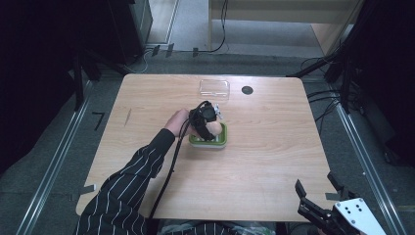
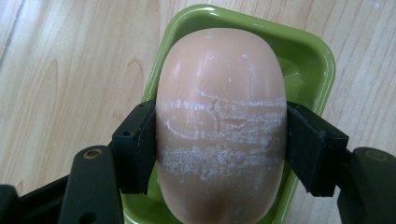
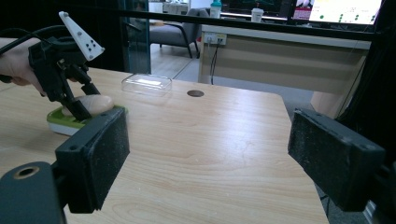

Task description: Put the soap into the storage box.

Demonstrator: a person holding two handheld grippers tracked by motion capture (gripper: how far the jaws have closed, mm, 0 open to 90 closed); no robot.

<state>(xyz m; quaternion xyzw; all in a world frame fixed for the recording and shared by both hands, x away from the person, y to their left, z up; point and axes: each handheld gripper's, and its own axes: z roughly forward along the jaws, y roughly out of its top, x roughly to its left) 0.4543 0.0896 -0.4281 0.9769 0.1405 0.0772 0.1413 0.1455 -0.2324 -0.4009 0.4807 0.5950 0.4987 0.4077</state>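
A peach-coloured bar of soap point(image 2: 219, 126) with white scuffs is clamped between the two black jaws of my left gripper point(image 2: 220, 144), right over a green soap dish point(image 2: 317, 70). From above, that gripper point(image 1: 205, 120) and the soap point(image 1: 214, 129) sit at the dish point(image 1: 222, 139) near the table's middle. The right gripper view shows the soap point(image 3: 93, 103) resting low in the dish point(image 3: 60, 120), held by the left gripper point(image 3: 77, 109). My right gripper point(image 3: 210, 154) stands open with nothing between its pads, at the table's near right corner point(image 1: 318, 188).
A clear plastic lid point(image 1: 214, 88) lies at the far side of the wooden table point(image 1: 274, 147), with a round black cable hole point(image 1: 247, 90) beside it. A striped sleeve point(image 1: 127, 186) reaches in from the bottom left. Black frames and floor rails flank the table.
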